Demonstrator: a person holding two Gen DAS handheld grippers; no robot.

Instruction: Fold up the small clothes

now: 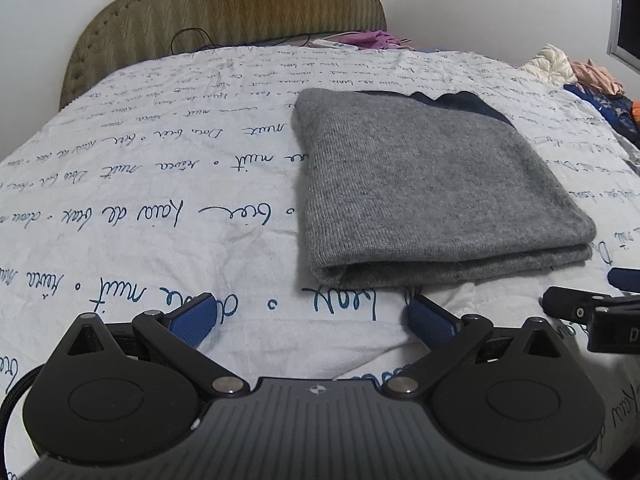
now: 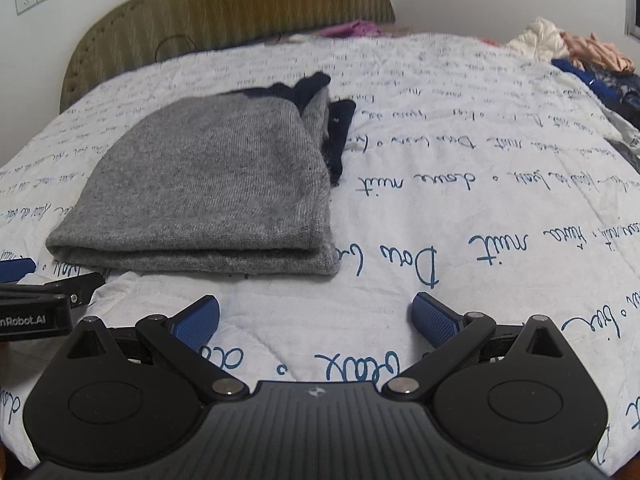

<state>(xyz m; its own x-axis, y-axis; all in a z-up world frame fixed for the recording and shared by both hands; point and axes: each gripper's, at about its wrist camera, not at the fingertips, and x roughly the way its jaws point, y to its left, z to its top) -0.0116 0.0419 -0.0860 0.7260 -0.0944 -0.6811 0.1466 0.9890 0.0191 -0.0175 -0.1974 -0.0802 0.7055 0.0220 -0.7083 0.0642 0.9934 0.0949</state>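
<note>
A grey knit garment (image 1: 424, 184) with dark navy trim lies folded in a flat stack on the white bedspread (image 1: 160, 184). It also shows in the right wrist view (image 2: 212, 184). My left gripper (image 1: 310, 316) is open and empty, just short of the fold's near edge. My right gripper (image 2: 316, 316) is open and empty, a little nearer than the garment's front right corner. Each gripper's tip shows at the edge of the other's view.
A padded olive headboard (image 1: 224, 8) stands at the far end. A pile of loose clothes (image 1: 580, 76) lies at the far right edge of the bed. A pink cloth and a white object lie near the headboard (image 1: 360, 40).
</note>
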